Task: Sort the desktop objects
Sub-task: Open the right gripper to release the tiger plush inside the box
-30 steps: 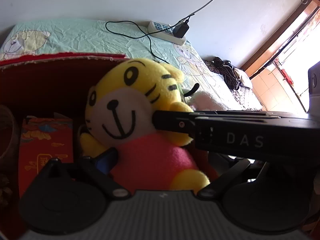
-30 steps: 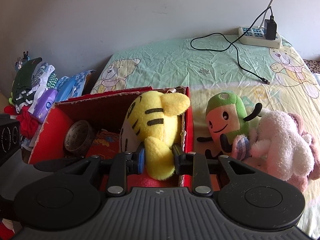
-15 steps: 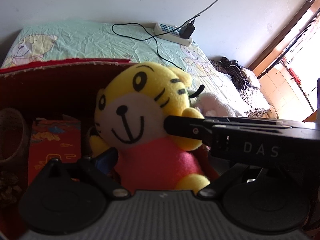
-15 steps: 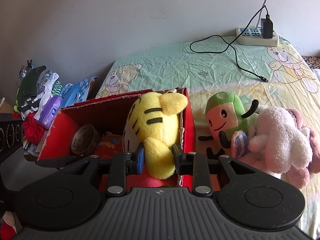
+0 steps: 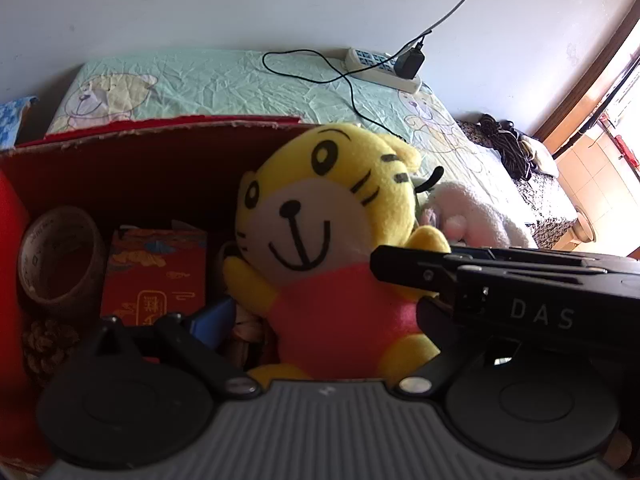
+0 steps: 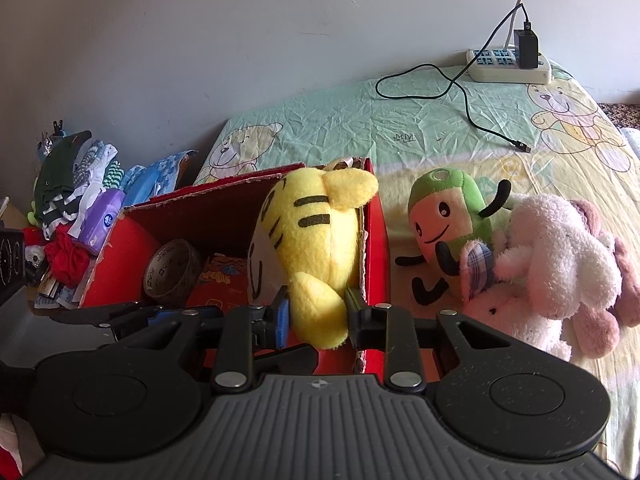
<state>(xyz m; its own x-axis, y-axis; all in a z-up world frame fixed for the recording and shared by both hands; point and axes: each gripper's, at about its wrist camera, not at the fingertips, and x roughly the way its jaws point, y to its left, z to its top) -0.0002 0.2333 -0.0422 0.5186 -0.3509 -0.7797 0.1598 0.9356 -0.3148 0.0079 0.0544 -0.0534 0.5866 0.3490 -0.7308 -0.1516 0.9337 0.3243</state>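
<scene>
Yellow plush tiger [image 6: 316,240] sits upright at the right end of the red box [image 6: 120,240], centre frame. My right gripper [image 6: 316,312] has its jaws pinched on the tiger's foot. My left gripper [image 5: 320,320] has its jaws spread wide around the tiger's body, gripping nothing. I'd ease the tiger lower before letting go. Tape roll [image 5: 56,256] and red packet [image 5: 156,268] crowd the box's left; green plush [image 6: 448,220] and pink plush [image 6: 560,256] wait at right on the bed [image 6: 400,128].
</scene>
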